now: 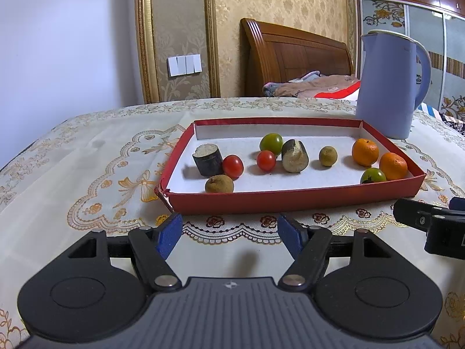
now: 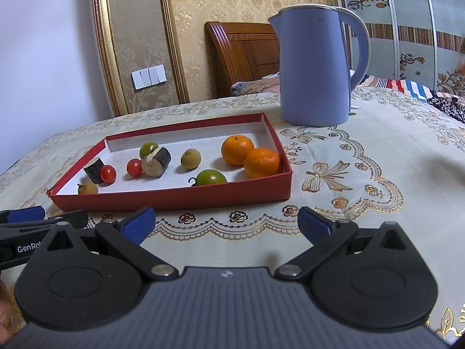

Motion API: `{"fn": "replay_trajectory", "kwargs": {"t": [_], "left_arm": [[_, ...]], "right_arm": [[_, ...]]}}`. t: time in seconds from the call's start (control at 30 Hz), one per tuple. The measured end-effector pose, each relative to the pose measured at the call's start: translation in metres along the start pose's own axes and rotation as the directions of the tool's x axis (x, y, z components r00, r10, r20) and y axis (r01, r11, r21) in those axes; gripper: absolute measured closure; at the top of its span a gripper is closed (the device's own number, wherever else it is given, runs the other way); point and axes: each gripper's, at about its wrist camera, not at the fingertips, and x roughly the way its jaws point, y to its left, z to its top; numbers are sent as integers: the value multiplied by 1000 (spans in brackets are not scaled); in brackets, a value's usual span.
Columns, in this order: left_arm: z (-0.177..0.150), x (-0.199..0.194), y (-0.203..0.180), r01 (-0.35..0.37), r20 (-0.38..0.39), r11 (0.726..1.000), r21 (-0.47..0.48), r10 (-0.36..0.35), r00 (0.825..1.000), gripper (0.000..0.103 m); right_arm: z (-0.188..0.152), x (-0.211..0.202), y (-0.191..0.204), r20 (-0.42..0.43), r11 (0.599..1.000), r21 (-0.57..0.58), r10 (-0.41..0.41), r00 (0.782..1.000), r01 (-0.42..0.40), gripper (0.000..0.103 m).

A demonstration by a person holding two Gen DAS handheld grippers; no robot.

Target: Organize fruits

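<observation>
Nearest, the left gripper (image 1: 229, 232) and right gripper (image 2: 226, 224) hung with jaws spread and empty over the table's (image 2: 377, 203) near edge, just short of the red tray (image 1: 290, 200) holding the fruits (image 1: 364, 151), the blue kettle (image 2: 315, 67) beyond.

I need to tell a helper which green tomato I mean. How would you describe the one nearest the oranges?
Find the red box lid in front of the blue kettle on the table. In its near corner on the kettle's side, against the front wall, a green tomato lies just before the two oranges. Unlike the other green tomato farther back, it shows a dark stem.
</observation>
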Motion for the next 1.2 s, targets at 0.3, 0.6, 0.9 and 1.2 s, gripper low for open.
{"fn": "replay_trajectory", "kwargs": {"t": [0.3,0.6,0.9,1.2], "left_arm": [[-1,1,0,5,-4,1000,2,-5,1000,31],[-1,1,-2,8,-3,1000,12,-8,1000,31],[0,3,4,24,-25,999,-27,-25,999,31],[-1,2,0,18,-21,1000,0,-18,1000,31]], "right_arm": [[-1,2,1,-13,1000,-3,-4,1000,4,0],[-1,4,1,-20,1000,0,-7,1000,7,0],[-1,5,1,-25,1000,-5,-7,1000,7,0],[-1,6,3,-28,1000,-14,-8,1000,8,0]]}}
